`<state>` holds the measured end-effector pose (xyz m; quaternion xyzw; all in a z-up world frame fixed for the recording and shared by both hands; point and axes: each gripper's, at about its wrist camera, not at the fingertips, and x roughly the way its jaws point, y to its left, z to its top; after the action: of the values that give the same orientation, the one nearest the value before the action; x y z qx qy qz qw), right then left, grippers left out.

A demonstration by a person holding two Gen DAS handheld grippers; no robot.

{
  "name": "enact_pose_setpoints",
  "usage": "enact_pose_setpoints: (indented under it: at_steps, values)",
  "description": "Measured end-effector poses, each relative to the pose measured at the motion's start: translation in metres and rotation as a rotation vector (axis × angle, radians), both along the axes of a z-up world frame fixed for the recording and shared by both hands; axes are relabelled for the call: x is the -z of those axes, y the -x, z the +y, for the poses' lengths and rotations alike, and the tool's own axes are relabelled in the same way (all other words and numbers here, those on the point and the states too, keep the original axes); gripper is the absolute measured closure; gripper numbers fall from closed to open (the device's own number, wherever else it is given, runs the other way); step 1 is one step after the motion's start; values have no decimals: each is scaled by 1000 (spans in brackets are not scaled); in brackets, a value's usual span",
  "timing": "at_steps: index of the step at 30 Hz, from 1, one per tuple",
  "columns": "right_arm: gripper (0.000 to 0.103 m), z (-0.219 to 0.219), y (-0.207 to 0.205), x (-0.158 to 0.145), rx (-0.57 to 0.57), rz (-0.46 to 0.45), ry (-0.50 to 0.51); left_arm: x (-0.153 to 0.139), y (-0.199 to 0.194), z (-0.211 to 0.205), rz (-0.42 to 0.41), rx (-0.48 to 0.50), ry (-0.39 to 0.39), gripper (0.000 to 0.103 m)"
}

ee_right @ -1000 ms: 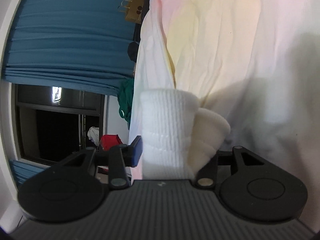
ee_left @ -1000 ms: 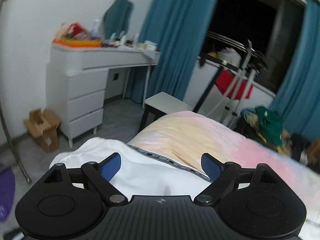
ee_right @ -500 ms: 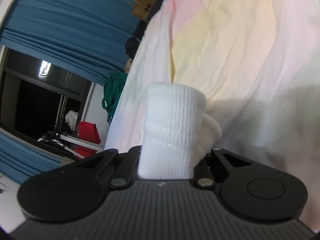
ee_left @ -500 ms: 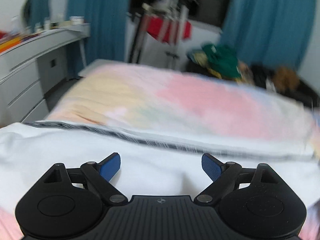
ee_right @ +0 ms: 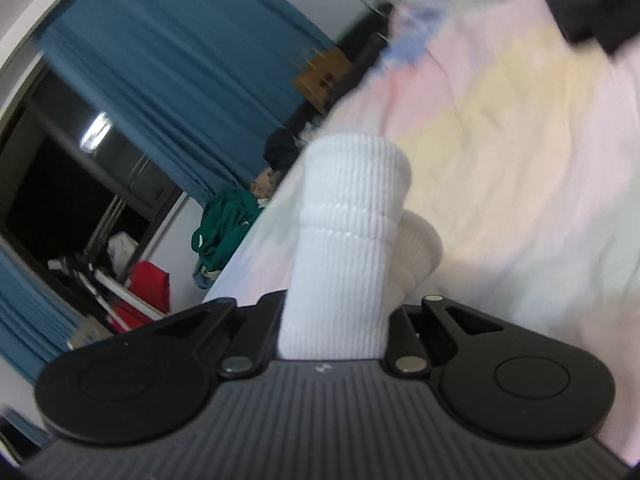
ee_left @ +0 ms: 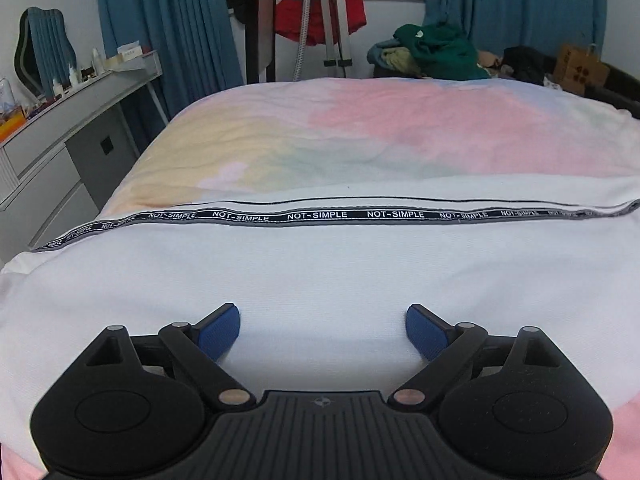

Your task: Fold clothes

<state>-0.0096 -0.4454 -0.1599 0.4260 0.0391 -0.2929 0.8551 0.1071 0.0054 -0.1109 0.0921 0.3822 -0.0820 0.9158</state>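
- Hovering with its blue-padded jaws spread wide and nothing between them, the left gripper (ee_left: 322,330) is tilted down over the white knit garment with a black "NOT-SIMPLE" printed tape (ee_left: 320,264), close above the cloth; whether the pads touch the fabric cannot be told.
- Running straight across the left wrist view, from the left side of the pastel tie-dyed bedspread (ee_left: 360,136) to its right side, the black tape marks the garment's long axis, so the open jaws stand in line with that axis rather than across it.
- Lying ahead of the left gripper, the tape and the garment's far edge sit beyond the jaws toward the middle of the bed, while the near edge is hidden under the tool.
- Clamped tight on a rolled white ribbed sock bundle (ee_right: 352,220), the right gripper (ee_right: 334,340) holds that roll sticking out forward past its fingers, over the bedspread; that view is blurred.
- Judging from this, the left hand is the nearer one to the flat garment and the only free one, so a pinch on the white cloth would fall to it.
- Beyond the bed's far edge lie a green clothes heap (ee_left: 436,50) and blue curtains (ee_left: 168,28), well apart from both tools.
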Motion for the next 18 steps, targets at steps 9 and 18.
enact_pose_setpoints:
  at_steps: [9, 18]
  values:
    - [92, 141, -28, -75, -225, 83, 766, -48, 14, 28, -170, -74, 73, 11]
    - [92, 344, -50, 24, -910, 324, 1354, -63, 21, 47, -186, -98, 183, 11]
